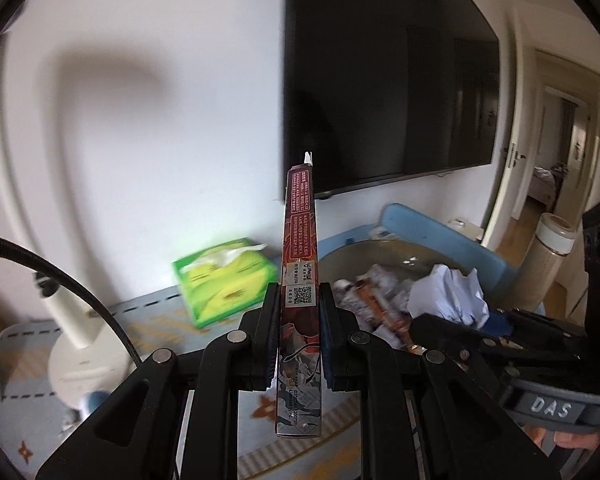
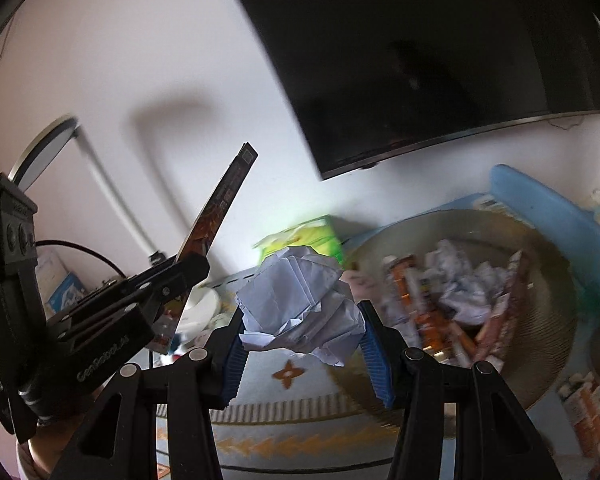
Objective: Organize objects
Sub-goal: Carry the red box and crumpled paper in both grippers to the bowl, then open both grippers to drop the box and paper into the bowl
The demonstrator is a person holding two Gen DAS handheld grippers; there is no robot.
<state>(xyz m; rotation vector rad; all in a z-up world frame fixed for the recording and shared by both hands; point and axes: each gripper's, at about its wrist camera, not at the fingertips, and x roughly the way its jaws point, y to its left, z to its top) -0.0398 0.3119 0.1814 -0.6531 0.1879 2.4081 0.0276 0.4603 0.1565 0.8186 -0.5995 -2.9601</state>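
left claw (image 1: 299, 344) clamped on flat printed box (image 1: 302, 264), right claw (image 2: 302, 334) gripped crumpled paper (image 2: 300, 300), bin (image 2: 540, 280) at 2 o'clock

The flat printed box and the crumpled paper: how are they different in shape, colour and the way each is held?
The flat printed box is thin, rigid and straight; the crumpled paper is a soft, irregular ball. The box is red-orange with printed text and a QR code; the paper is plain white. The left gripper pinches the box with jaws nearly together; the right gripper holds the paper with jaws wider apart. Both are held above the table, near the round bowl of scraps.
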